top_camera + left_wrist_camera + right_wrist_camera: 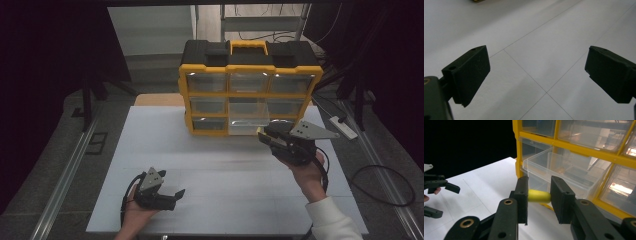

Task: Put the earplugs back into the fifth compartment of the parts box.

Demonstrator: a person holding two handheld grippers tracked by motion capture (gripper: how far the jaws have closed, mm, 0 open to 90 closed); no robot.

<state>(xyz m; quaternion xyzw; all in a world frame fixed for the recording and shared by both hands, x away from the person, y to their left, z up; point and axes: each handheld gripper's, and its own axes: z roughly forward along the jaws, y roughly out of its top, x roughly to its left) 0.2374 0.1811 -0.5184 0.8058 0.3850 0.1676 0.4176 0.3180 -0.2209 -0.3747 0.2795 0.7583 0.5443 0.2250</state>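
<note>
While nothing is held in it, the left gripper (170,196) is parked low at the near left of the white table (220,170), jaws spread wide over bare tabletop, as seen in the left gripper view; it is probably kept out of the way because the work is being done by the other hand. Further right, a yellow drawer cabinet (248,90) is stood at the far edge of the table, and one clear drawer (564,170) in its middle column is pulled out, apparently so something can be dropped in. At the right, the right gripper (539,196) is clamped narrowly on a small yellow capsule (539,196), gripped end to end between the pads, held just in front of and slightly below the open drawer's front wall. It is judged to be on its way into that drawer.
</note>
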